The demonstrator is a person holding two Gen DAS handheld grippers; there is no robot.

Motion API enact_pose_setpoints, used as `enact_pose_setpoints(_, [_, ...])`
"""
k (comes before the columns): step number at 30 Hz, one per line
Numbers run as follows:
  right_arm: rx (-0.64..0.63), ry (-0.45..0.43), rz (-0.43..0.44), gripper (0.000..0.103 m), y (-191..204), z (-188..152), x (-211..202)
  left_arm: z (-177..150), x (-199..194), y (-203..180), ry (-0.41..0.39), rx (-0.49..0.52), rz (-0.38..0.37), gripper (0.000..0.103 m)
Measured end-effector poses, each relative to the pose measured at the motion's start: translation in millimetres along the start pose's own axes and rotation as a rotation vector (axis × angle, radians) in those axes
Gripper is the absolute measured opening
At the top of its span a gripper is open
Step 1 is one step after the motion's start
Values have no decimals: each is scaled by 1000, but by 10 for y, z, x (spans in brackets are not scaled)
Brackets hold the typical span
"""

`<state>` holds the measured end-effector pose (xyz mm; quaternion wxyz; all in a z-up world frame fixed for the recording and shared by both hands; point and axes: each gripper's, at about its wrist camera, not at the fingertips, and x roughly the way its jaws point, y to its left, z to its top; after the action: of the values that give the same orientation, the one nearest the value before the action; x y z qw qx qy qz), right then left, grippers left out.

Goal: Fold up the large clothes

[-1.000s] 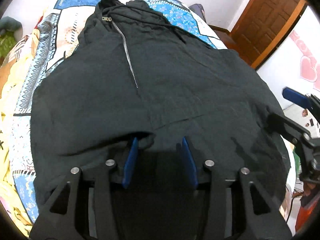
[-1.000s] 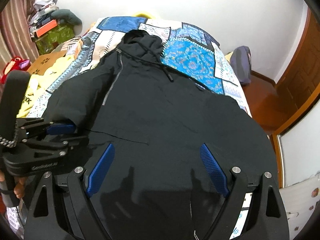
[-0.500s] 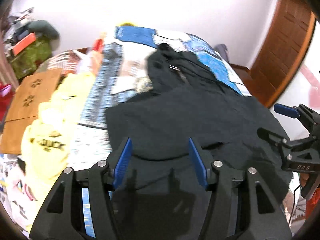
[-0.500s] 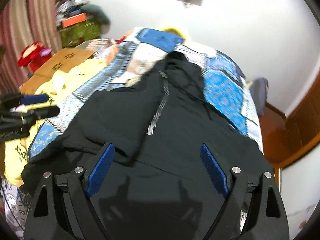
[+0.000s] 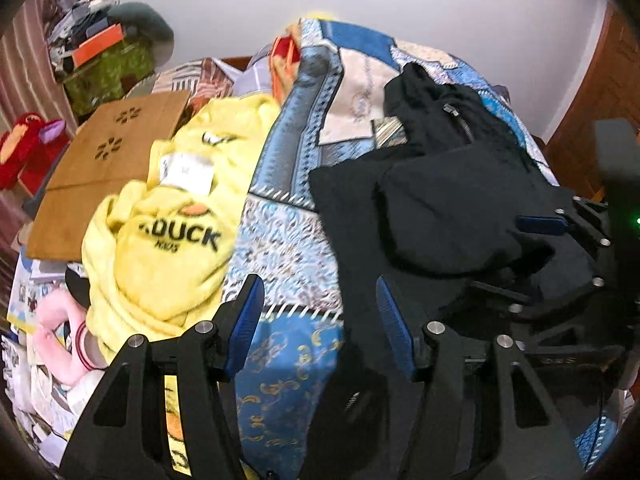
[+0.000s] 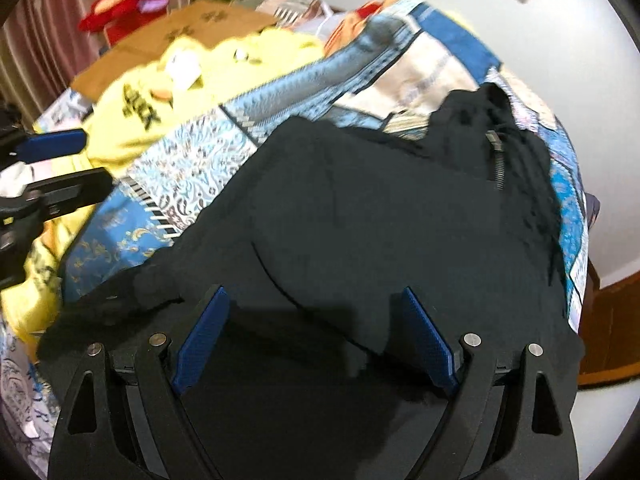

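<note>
A black zip hoodie (image 6: 380, 224) lies on the patterned blue bedspread (image 6: 188, 152), its left side folded over the middle, hood and zipper at the far end. It also shows in the left wrist view (image 5: 440, 208). My left gripper (image 5: 320, 312) is open and empty, above the bedspread at the hoodie's left edge. My right gripper (image 6: 312, 332) is open and empty, low over the hoodie's near hem. The right gripper also appears at the right of the left wrist view (image 5: 560, 248), and the left gripper at the left of the right wrist view (image 6: 52, 168).
A yellow "DUCK" garment (image 5: 168, 232) lies left of the hoodie on the bed. A brown cardboard sheet (image 5: 108, 168), red plush toy (image 5: 24, 148) and cluttered green box (image 5: 108, 68) sit further left. A wooden door (image 5: 600, 100) stands at the right.
The left gripper opened, letting go of the hoodie's edge, and swung left towards the yellow garment. The hoodie's left side is now folded over the middle. The right gripper stayed open and turned left.
</note>
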<state>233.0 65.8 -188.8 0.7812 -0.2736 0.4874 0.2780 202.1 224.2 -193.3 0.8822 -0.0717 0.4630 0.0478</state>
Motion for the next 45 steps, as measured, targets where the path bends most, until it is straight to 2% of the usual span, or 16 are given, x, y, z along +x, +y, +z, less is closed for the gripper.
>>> enact_pose_setpoints(5, [-66,54,-55,84,147,129,312,-51,128,84,22,-20,0,57])
enact_pose_setpoints(8, [-83,54,-72,83,177,148,402,-73,197,114,33,-37,-7,57])
enact_pose_setpoints(11, [-132,46,-98,64,236,139,469,-86,239,120,42,-43,-8,57])
enact_pose_setpoints(12, [-143,46,-108,55,245,135,486,-89,241,115,43,-44,-7,57])
enact_pose_setpoints(14, [-147,34,-87,42,232,120,477,-95,231,95,41,-40,-5,57])
enact_pose_setpoints(15, [-143,25,-72,31,219,112,453,-92,223,80,40,-38,-3,57])
enact_pose_setpoints(18, [-128,-25,-69,23,190,92,316,-93,182,41,32,-28,3,57])
enact_pose_setpoints(23, [-29,-137,-50,20,-50,76,-56,-73,121,-22,23,-21,7,57])
enact_pose_setpoints(27, [111,-242,-22,19,-414,37,-465,-49,75,-108,17,-20,1,57])
enact_pose_setpoints(29, [157,-293,-36,19,-592,-13,-673,-31,49,-170,13,-11,-2,57])
enact_pose_setpoints(33, [244,-345,-42,19,-937,-161,-943,10,38,-334,12,16,-3,57])
enact_pose_setpoints(39, [348,-346,-26,18,-1446,-457,-1094,59,153,-651,35,46,-28,57])
enact_pose_setpoints(45, [477,-306,4,18,-1893,-832,-971,80,361,-996,73,87,-40,57])
